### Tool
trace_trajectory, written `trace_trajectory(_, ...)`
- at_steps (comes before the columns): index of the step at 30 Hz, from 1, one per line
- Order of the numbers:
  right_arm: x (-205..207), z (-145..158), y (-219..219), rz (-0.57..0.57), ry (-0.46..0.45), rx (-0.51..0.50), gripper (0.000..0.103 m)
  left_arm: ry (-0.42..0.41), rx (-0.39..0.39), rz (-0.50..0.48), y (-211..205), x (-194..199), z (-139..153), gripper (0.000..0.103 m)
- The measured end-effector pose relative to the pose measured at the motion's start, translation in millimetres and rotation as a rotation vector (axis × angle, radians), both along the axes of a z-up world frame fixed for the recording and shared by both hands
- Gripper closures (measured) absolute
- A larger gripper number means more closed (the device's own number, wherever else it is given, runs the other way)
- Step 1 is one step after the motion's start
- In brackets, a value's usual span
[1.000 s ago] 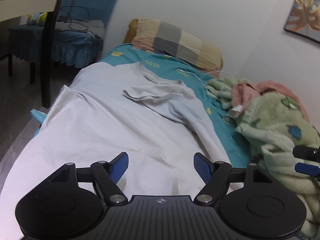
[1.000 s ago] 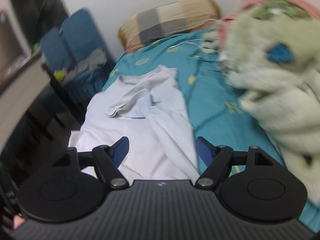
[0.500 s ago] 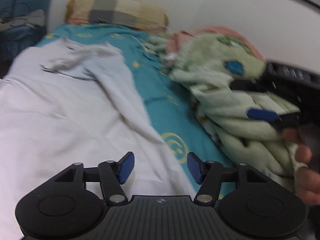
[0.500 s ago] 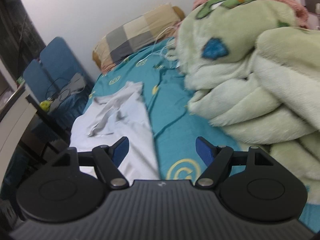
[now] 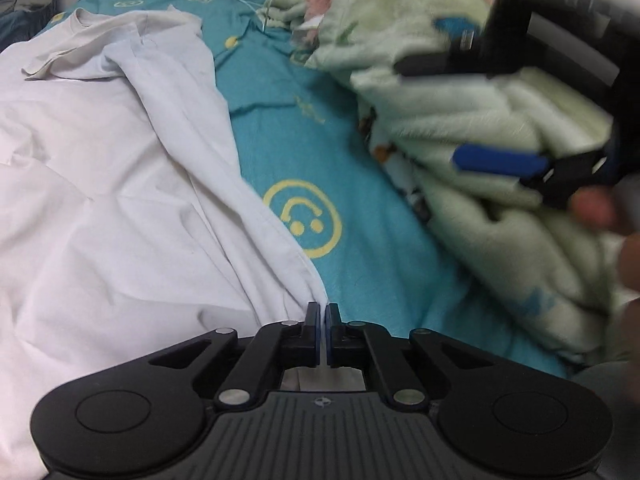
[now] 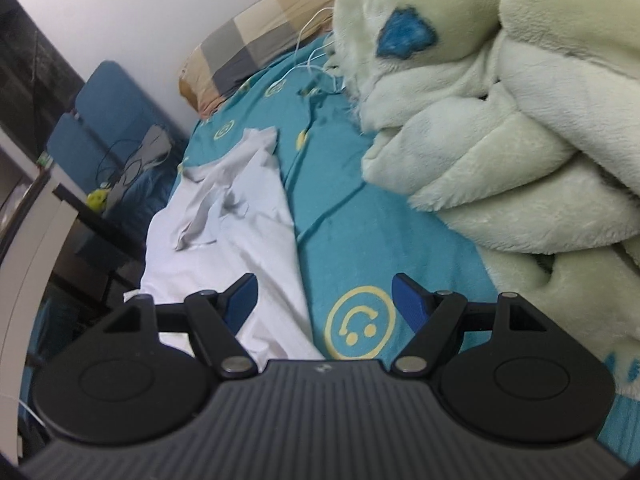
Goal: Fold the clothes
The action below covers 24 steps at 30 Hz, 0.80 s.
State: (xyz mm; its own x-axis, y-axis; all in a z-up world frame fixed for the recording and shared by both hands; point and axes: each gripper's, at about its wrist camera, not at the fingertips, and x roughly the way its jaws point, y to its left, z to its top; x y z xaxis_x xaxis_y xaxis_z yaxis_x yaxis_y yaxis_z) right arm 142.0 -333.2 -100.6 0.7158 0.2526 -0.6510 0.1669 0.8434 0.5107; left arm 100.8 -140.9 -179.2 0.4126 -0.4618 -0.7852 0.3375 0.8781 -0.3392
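White shirt (image 5: 120, 184) spread on the bed sheet (image 5: 360, 208), just left of the yellow smiley (image 5: 302, 218). Left tongs (image 5: 321, 314) pinched on its near corner; right tongs (image 6: 324, 298) wide apart, empty. Best lifting slowly, keeping the hem taut.

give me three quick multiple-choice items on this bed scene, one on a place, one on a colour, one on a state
1. Where does the white shirt lie relative to the green blanket?
A. left of it
B. on top of it
C. under it

2. What colour is the smiley on the sheet?
A. red
B. yellow
C. white

3. How do the left gripper's jaws stand?
A. wide open
B. shut at the shirt's edge
C. out of view

Key: 1 A, teal sheet separates them; 2 B, a yellow outline; 3 B, the blue jaws meet at the hem.
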Motion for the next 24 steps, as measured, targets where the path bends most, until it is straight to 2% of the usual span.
trace_trajectory(6,-0.4,-1.2,-3.5,-0.018,0.014,0.033,0.028,0.068,-0.031,0.091,63.8,8.7,5.4,0.101)
trace_trajectory(15,6.7,-5.3,17.3,0.058,0.069,0.011,0.028,0.17,-0.078,0.226,157.7,21.6,12.0,0.1)
trace_trajectory(17,6.8,-5.9,23.0,0.079,0.08,0.004,0.028,0.193,-0.093,0.244,163.1,22.5,2.1,0.099)
trace_trajectory(19,6.6,-6.1,28.7,0.098,0.087,-0.004,0.028,0.18,-0.108,0.229,162.9,19.5,7.9,0.098)
trace_trajectory(21,6.0,-5.4,34.0,0.113,0.086,-0.018,0.028,0.165,-0.119,0.214,162.1,16.2,13.9,0.09)
trace_trajectory(23,5.9,-4.5,38.4,0.131,0.079,-0.026,0.028,0.132,-0.099,0.193,157.0,10.1,20.8,0.067)
trace_trajectory(24,6.1,-4.3,40.3,0.138,0.076,-0.029,0.028,0.128,-0.089,0.188,155.2,6.9,20.1,0.062)
